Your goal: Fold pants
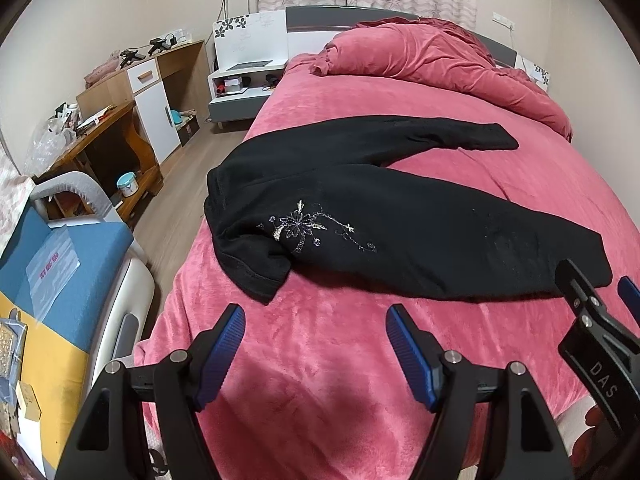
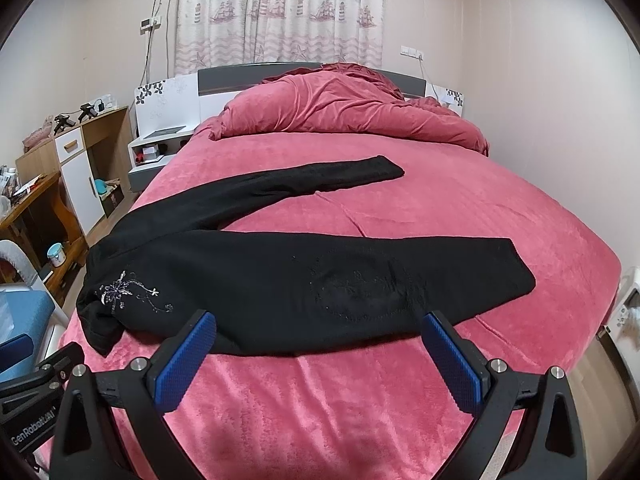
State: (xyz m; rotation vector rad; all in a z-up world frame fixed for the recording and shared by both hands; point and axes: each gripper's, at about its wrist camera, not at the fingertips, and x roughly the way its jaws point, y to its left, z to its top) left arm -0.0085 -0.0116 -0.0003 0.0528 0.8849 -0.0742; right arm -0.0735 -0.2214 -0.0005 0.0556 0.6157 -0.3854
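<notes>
Black pants [image 1: 400, 216] with a silver flower embroidery [image 1: 298, 226] lie spread on the pink bed cover [image 1: 320, 360], waist at the left, two legs fanned out to the right. They also show in the right wrist view [image 2: 280, 276]. My left gripper [image 1: 316, 316] is open and empty above the bed's near edge, short of the waistband. My right gripper [image 2: 320, 320] is open and empty, its fingertips at the near edge of the closer leg. The right gripper also shows in the left wrist view [image 1: 600, 280].
A bunched pink duvet [image 2: 340, 108] lies at the headboard. A wooden desk and cabinet [image 1: 132, 120] stand along the left wall, a white nightstand [image 1: 240, 88] beside the bed. A blue and yellow seat [image 1: 52, 264] stands at the near left.
</notes>
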